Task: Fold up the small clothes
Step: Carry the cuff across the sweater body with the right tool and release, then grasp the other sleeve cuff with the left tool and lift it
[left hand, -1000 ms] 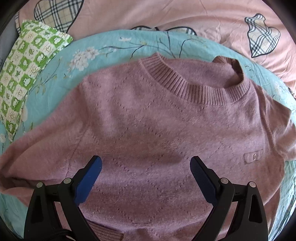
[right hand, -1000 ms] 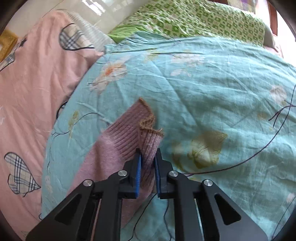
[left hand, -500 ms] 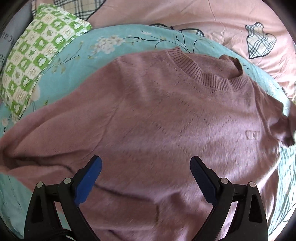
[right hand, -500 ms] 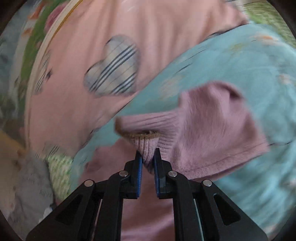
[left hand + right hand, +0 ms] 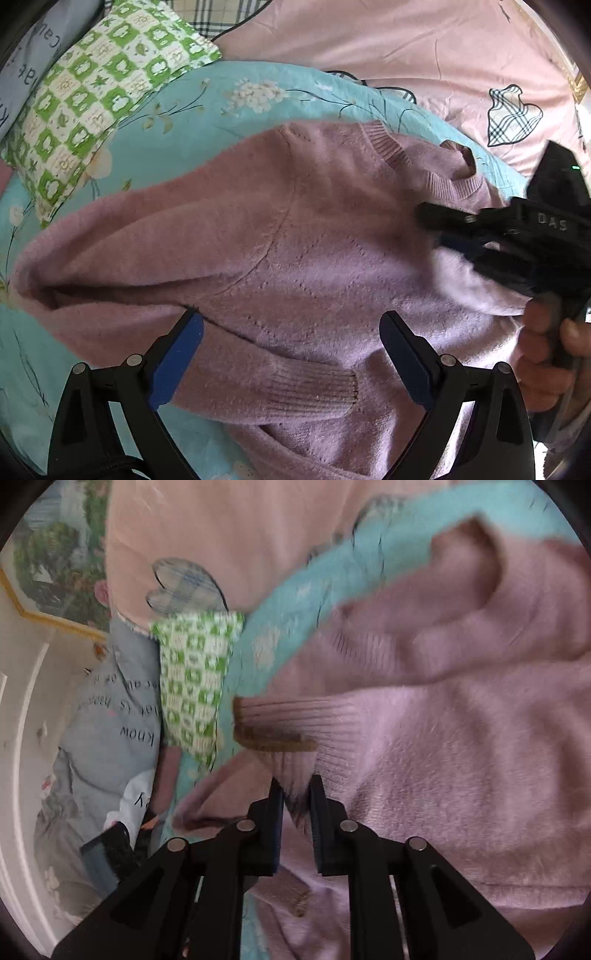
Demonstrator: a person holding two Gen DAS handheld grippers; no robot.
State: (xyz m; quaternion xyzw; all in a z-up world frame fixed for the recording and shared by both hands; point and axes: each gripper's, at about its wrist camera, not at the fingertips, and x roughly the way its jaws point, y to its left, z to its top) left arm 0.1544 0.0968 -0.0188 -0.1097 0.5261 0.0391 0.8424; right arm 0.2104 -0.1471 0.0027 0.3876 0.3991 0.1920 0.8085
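Since a second ago, one sleeve cuff (image 5: 280, 723) has been carried across over the chest of the single mauve sweater (image 5: 295, 258), which is spread on the turquoise floral sheet (image 5: 184, 107). It is pinched between the nearly closed fingers of the right gripper (image 5: 296, 794). Held wide apart and empty, the left gripper (image 5: 291, 354) is poised above the second cuff (image 5: 314, 391) on the lower body, with bare sheet and one green checked pillow (image 5: 92, 92) seen beyond the left shoulder.

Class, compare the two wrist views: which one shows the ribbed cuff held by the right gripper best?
The right wrist view: the ribbed cuff sits just ahead of the right gripper, which pinches the sleeve, ribs and rim sharp. In the left wrist view the right gripper appears blurred from the side, hiding that cuff.
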